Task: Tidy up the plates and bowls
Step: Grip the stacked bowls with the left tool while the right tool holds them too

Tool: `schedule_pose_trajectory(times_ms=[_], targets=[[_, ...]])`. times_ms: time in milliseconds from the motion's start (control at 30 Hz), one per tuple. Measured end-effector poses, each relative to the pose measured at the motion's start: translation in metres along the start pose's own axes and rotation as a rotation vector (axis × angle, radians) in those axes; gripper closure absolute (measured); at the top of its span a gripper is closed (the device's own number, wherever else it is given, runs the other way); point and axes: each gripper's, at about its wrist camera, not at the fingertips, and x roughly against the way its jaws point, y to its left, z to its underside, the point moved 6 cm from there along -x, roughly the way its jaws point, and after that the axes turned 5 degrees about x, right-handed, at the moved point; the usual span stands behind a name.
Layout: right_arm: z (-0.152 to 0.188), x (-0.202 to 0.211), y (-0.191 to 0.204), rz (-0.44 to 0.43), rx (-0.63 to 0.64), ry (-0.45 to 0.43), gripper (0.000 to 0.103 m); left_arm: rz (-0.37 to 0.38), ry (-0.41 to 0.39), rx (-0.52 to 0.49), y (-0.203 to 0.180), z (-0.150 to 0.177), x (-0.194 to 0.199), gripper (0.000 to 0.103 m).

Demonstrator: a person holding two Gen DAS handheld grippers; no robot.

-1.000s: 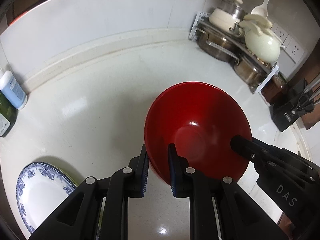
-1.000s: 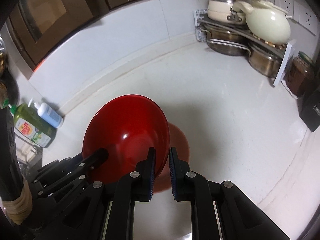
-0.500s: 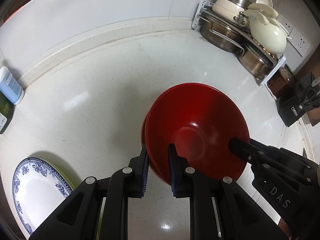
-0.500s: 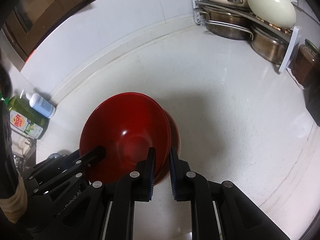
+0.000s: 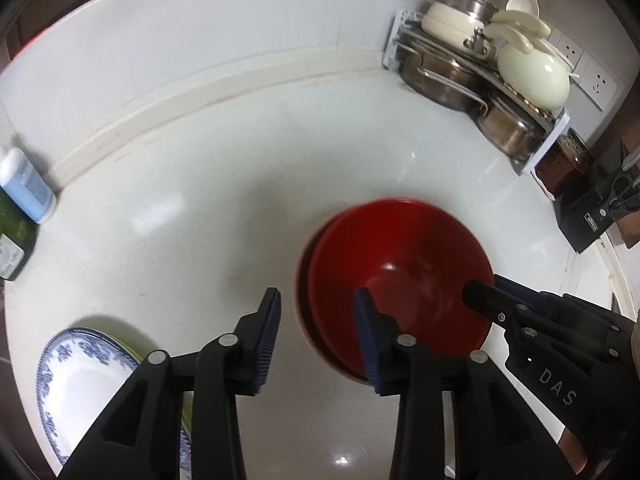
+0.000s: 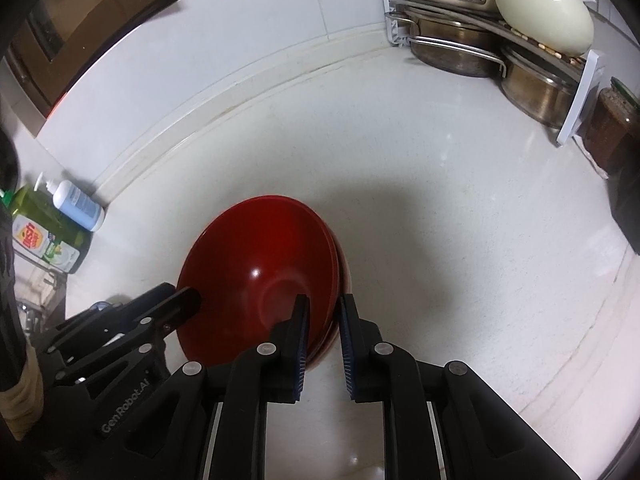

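A red bowl [image 5: 400, 268] sits nested in a second red bowl [image 5: 301, 300] on the white counter. My left gripper [image 5: 318, 312] is open, its fingers spread on either side of the bowls' left rim. My right gripper [image 6: 323, 316] still straddles the right rim [image 6: 334, 264] of the red bowls [image 6: 264, 272], jaws narrowly apart; whether the pads touch the rim is unclear. It shows in the left wrist view [image 5: 480, 292]. A blue-patterned white plate [image 5: 84, 372] lies at the near left on a green-rimmed dish.
A white rack [image 5: 472, 80] with steel pots and a cream pot stands at the back right. A knife block [image 5: 600, 212] and a jar [image 6: 612, 128] are at the right. Soap bottles [image 6: 56, 220] stand at the left by the wall.
The upper red bowl has come down into the lower one. My left gripper has opened and let go of the rim. My right gripper's jaws have parted slightly.
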Motion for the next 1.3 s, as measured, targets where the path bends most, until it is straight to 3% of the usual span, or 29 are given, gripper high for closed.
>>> schedule_pose_trajectory(times_ms=[33,167,400,567,867,967,1200,1300], targets=[[0.0,0.0,-0.001,-0.001,0.001,-0.001,0.086,-0.005,-0.01,-0.001,0.001,-0.002,0.003,0.063],[-0.004,0.012,-0.004,0.011,0.001,-0.048,0.067,-0.007,-0.038,0.014,0.008,-0.009,0.013,0.057],[-0.013,0.025,-0.011,0.008,-0.054,-0.114,0.067,-0.073,-0.072,0.012,0.021,-0.016,0.013,0.052],[-0.008,0.011,-0.013,-0.002,-0.077,-0.068,0.067,-0.08,-0.037,0.013,0.022,-0.013,-0.001,0.052],[0.002,-0.017,-0.021,-0.05,-0.137,-0.001,0.067,-0.007,0.043,0.014,0.009,-0.007,-0.029,0.052],[0.003,-0.026,-0.023,-0.078,-0.157,0.023,0.067,-0.018,0.068,0.017,0.009,-0.005,-0.04,0.055],[0.005,-0.036,-0.022,-0.078,-0.165,0.06,0.068,0.019,0.135,0.058,0.007,0.003,-0.058,0.072],[0.004,-0.039,-0.019,-0.095,-0.158,0.074,0.074,0.032,0.155,0.067,0.007,0.006,-0.063,0.076]])
